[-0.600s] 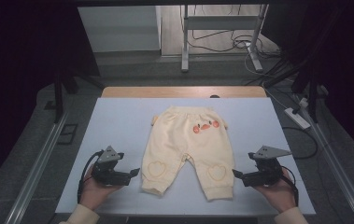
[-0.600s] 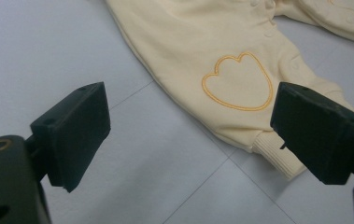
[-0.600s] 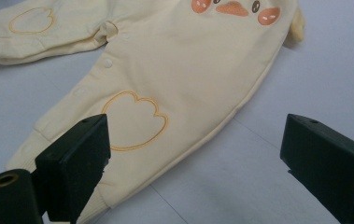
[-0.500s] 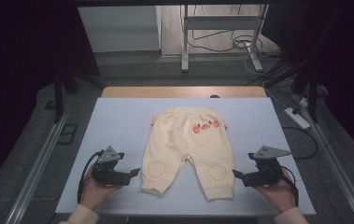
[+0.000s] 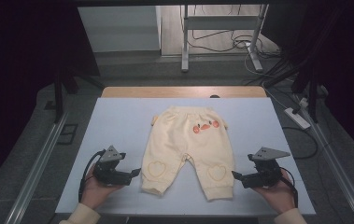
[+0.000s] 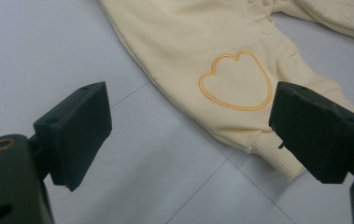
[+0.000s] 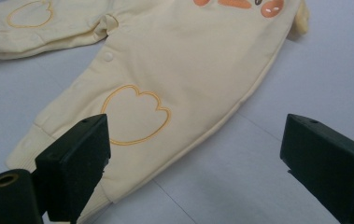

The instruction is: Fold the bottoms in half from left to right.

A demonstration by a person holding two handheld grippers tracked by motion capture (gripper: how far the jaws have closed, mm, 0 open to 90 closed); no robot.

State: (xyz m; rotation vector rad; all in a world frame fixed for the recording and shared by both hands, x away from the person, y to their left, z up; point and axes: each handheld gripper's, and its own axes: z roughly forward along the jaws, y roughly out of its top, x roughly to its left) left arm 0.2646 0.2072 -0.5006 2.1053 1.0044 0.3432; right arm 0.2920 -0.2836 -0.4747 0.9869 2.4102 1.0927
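Note:
A pair of cream baby trousers (image 5: 186, 144) lies flat on the pale blue table (image 5: 118, 121), waist away from me, with an orange print near the waistband and a heart outline on each knee. My left gripper (image 5: 136, 173) rests just left of the left leg cuff, open with nothing between its jaws; its own view shows the trousers (image 6: 202, 51) with the heart patch and ribbed cuff (image 6: 277, 156) ahead. My right gripper (image 5: 235, 176) sits just right of the right cuff, open and empty, facing the trousers (image 7: 174, 60).
The table's wooden far edge (image 5: 184, 92) borders a floor with a metal stand (image 5: 221, 32) and cables. A power strip (image 5: 297, 118) lies off the right side. Bare table surface surrounds the trousers on all sides.

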